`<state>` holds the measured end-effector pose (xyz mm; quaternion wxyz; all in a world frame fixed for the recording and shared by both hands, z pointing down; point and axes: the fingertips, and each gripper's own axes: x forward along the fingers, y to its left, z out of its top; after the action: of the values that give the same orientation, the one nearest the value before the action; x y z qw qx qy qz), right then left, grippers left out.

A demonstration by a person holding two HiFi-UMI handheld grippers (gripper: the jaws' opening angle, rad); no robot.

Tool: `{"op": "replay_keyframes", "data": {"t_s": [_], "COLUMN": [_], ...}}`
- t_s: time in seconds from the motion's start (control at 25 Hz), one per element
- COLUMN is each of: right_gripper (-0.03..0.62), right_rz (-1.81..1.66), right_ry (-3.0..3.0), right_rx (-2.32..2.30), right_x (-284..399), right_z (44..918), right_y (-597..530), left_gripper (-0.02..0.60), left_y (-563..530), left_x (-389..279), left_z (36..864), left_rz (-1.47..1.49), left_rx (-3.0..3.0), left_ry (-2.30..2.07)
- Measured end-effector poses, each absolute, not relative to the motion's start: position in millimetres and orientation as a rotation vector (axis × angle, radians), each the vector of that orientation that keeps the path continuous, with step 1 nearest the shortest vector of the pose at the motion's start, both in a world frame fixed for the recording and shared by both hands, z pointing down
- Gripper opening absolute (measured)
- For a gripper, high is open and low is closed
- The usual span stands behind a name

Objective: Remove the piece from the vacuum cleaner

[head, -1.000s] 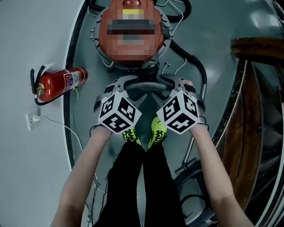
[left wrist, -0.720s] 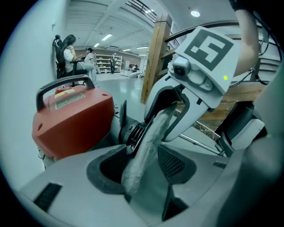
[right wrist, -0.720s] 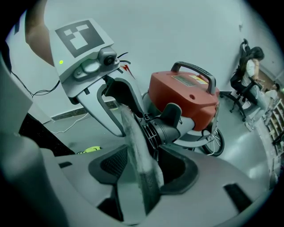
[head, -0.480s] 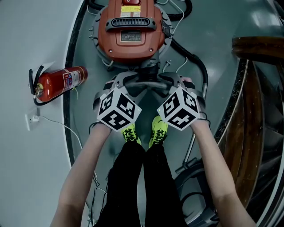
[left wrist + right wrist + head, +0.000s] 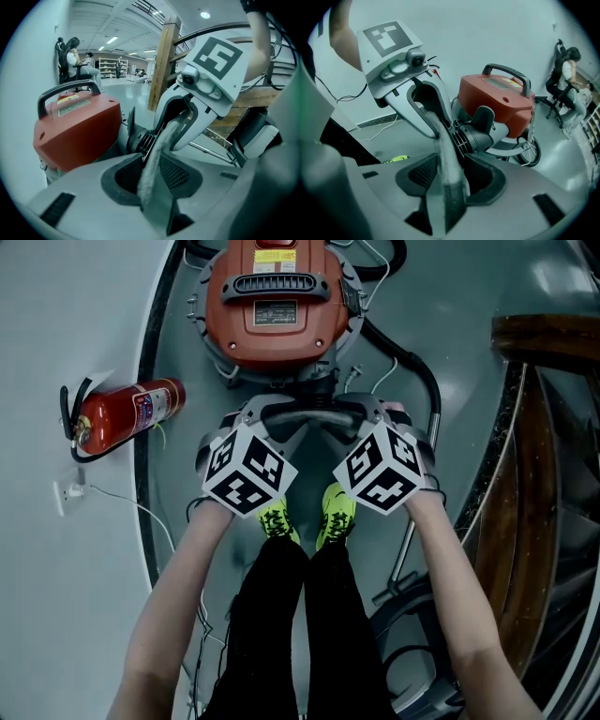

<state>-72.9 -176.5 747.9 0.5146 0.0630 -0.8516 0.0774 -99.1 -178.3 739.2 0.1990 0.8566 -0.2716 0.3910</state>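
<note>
The black ribbed fitting [image 5: 471, 136] is seated on the front of the vacuum cleaner [image 5: 277, 310], which stands on the floor [image 5: 469, 287] at the upper middle of the head view. Just below it, the left hand-held gripper [image 5: 286, 416] and the right hand-held gripper [image 5: 345, 413] are held tip to tip. They are angled inward and downward from bare forearms [image 5: 169, 615] that enter from the lower edge. Both pairs of jaws are part-way apart and have just been closing. The fitting is seen just beside their tips, and a blurred pale strip runs up the middle of each gripper view. Whether the pads press on anything cannot be told.

Yellow-green shoes [image 5: 336, 514] are seen directly beneath the grippers. A black hose [image 5: 417, 381] curves off to the right of the vacuum cleaner. A red fire extinguisher [image 5: 131, 413] is placed at the left by the pale wall [image 5: 56, 615], where a white socket [image 5: 70, 491] and cable are fixed. A dark wooden structure [image 5: 530, 343] fills the right edge.

The vacuum cleaner is topped with glossy red plastic and a black carrying handle [image 5: 508, 75]. The grippers are made of smooth grey plastic, with looped jaws and black-and-white marker cubes [image 5: 246, 470].
</note>
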Motion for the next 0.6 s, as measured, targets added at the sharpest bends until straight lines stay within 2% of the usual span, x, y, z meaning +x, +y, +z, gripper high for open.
{"op": "replay_keyframes", "data": {"t_s": [0.44, 0.6], "right_gripper": [0.167, 0.139], "right_rz": [0.22, 0.225], "right_ry": [-2.081, -2.085], "right_rx": [0.135, 0.12], "right_x": [-70.4, -68.6], "right_z": [741.7, 742.2], "right_y": [-177.8, -177.0], "left_gripper": [0.095, 0.086], "left_y": [-180.1, -178.4], "left_x": [-101.2, -100.4], "left_z": [737.9, 738.4], "left_rz": [1.081, 1.098], "left_rx": [2.377, 2.384], "left_ry": [-0.761, -0.74]}}
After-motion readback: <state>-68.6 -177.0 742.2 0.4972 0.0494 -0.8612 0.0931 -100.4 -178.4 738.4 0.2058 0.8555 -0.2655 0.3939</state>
